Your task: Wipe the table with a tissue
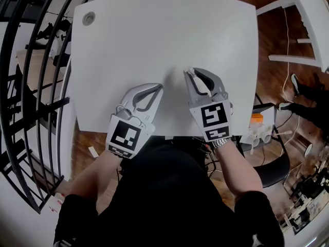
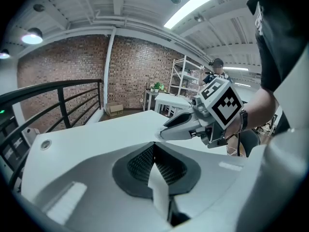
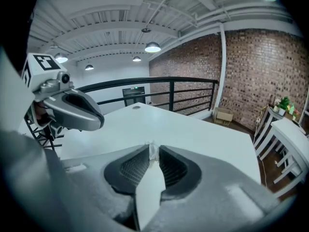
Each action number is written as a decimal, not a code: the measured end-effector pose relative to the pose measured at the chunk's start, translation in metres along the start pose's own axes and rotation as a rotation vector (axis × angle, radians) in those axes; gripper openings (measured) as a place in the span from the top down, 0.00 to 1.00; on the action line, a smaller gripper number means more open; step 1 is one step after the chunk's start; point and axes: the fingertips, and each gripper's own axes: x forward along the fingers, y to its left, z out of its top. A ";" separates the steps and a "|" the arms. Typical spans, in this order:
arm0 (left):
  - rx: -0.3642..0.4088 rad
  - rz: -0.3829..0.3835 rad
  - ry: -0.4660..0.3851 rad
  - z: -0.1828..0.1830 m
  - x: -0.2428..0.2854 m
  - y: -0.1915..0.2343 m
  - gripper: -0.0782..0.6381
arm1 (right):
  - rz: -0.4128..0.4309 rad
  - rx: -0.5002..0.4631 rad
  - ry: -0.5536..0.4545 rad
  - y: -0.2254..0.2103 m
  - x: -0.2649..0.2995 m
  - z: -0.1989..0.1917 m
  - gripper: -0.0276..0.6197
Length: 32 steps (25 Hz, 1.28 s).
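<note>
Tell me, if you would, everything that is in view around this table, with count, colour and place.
table: one, white, centre, under both grippers
grommet: one, grey, table's far left corner
tissue: one small scrap, white, between the right gripper's jaws
railing: one, black, left of the table
side table: one, white, far right
cardboard box: one, brown, by the brick wall
left gripper: one, grey, shut, empty, near table edge
right gripper: one, grey, shut on the tissue

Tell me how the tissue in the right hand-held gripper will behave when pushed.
Likely floppy: the tissue looks crumpled between the tips of the right hand-held gripper. Probably light: only a small scrap shows. May bunch on the smooth table.
</note>
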 end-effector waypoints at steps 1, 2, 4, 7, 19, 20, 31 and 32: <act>0.000 0.010 -0.009 0.004 -0.001 -0.004 0.87 | 0.003 -0.005 -0.015 -0.001 -0.008 0.004 0.87; 0.000 0.018 -0.018 0.008 -0.001 -0.008 0.87 | 0.007 -0.011 -0.031 -0.001 -0.017 0.007 0.87; 0.004 0.032 -0.036 0.017 -0.002 -0.021 0.87 | 0.016 -0.018 -0.063 -0.002 -0.036 0.014 0.87; 0.009 0.049 -0.066 0.033 -0.002 -0.041 0.87 | 0.033 -0.025 -0.106 -0.003 -0.064 0.021 0.87; 0.014 0.118 -0.141 0.067 -0.004 -0.101 0.87 | 0.089 -0.084 -0.212 -0.007 -0.137 0.030 0.87; 0.013 0.126 -0.143 0.068 -0.005 -0.103 0.87 | 0.093 -0.088 -0.219 -0.006 -0.141 0.031 0.87; 0.019 0.182 -0.177 0.082 -0.012 -0.115 0.87 | 0.120 -0.116 -0.266 -0.005 -0.165 0.039 0.88; 0.020 0.186 -0.179 0.083 -0.012 -0.116 0.87 | 0.121 -0.116 -0.268 -0.006 -0.166 0.039 0.88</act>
